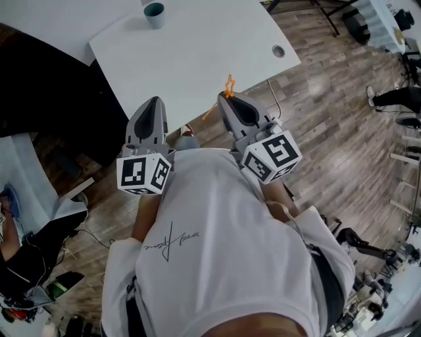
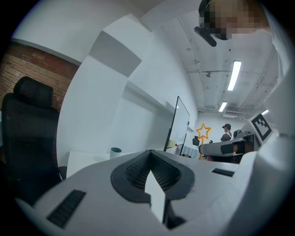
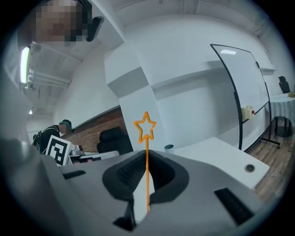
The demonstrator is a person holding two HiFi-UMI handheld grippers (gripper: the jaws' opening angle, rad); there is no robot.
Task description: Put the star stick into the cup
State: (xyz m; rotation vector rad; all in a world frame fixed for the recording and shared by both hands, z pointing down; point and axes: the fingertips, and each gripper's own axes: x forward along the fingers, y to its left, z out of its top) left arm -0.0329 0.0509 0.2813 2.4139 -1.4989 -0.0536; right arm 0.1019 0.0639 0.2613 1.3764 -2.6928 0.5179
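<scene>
An orange star stick [image 1: 229,85] stands upright in my right gripper [image 1: 225,100], which is shut on its thin stem. In the right gripper view the star [image 3: 146,126] rises above the closed jaws of that gripper [image 3: 146,154]. A small teal cup [image 1: 154,13] stands at the far edge of the white table [image 1: 197,46], well ahead of both grippers; it also shows as the cup [image 3: 169,148] and the cup [image 2: 115,150]. My left gripper [image 1: 154,102] is held beside the right one, shut and empty [image 2: 150,154]. Both are close to my chest, short of the table's near edge.
A round cable hole [image 1: 278,51] sits in the table's right corner. A black office chair [image 2: 27,138] stands left of the table. A whiteboard on a stand [image 3: 239,92] is off to the right. Wooden floor [image 1: 329,99] surrounds the table, with clutter at the left and right edges.
</scene>
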